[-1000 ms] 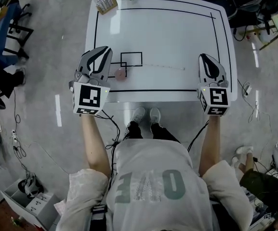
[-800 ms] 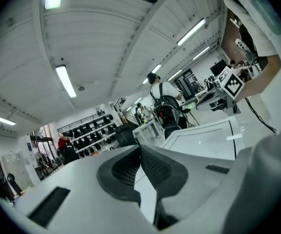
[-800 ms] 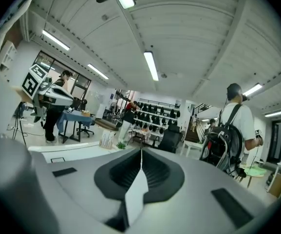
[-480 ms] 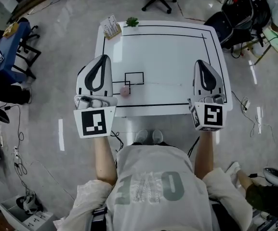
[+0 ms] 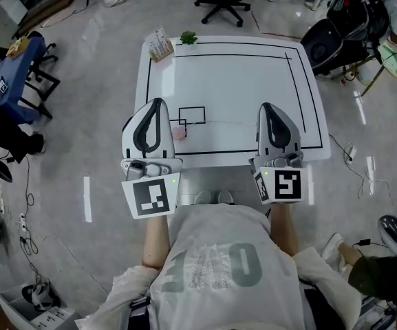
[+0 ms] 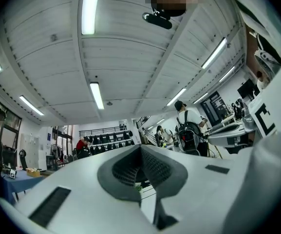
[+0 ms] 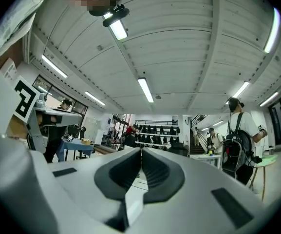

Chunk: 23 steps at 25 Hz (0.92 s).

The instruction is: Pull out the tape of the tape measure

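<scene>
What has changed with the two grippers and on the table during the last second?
The left gripper and the right gripper drew back toward the person and came closer together, jaws shut and empty. The pink round tape measure and its pulled-out tape stayed lying on the white table.

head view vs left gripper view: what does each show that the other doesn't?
Head view only: the white table, the pink tape measure lying on it beside the gripper, a small plant at the far edge, and the person's torso.
Left gripper view only: the ceiling lights and a person with a backpack across the room.
Both: the left gripper, jaws together with nothing between them.
</scene>
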{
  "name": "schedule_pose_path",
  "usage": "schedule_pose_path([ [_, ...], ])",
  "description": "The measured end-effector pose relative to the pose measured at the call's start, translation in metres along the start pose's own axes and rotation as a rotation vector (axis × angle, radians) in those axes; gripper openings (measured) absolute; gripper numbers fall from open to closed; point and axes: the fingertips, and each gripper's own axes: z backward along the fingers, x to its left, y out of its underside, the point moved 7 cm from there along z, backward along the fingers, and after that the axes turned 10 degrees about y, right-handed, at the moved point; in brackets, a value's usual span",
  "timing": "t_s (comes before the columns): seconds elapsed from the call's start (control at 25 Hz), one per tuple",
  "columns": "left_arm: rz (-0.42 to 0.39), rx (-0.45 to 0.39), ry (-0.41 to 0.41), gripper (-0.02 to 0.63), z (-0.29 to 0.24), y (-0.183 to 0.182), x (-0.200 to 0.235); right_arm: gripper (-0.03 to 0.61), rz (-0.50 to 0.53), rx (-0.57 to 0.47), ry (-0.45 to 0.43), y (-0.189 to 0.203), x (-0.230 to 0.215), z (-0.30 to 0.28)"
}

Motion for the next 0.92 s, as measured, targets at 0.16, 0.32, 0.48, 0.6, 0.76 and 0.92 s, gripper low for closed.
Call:
schedule_pose_path([
  [0.16,0.005,0.003,-0.007,0.026,0.0,-0.001,0.001,0.034,0.002,0.005,-0.019,0.0,0.002,0.0],
  [0.32,0.009,0.0,-0.019,0.026,0.001,0.0,0.009,0.034,0.011,-0.004,-0.024,-0.005,0.007,-0.004],
  [0.48,0.015,-0.005,-0.031,0.026,0.003,0.0,0.015,0.034,0.02,-0.003,-0.025,-0.005,0.009,-0.006],
  [0.6,0.014,-0.007,-0.037,0.026,0.004,0.001,0.016,0.032,0.025,0.002,-0.025,-0.004,0.009,-0.005],
  [0.76,0.012,-0.009,-0.038,0.026,0.002,0.002,0.015,0.032,0.025,0.003,-0.026,-0.001,0.007,-0.006],
  [0.92,0.014,-0.008,-0.035,0.026,0.001,0.0,0.011,0.032,0.027,0.001,-0.026,-0.002,0.003,-0.003],
])
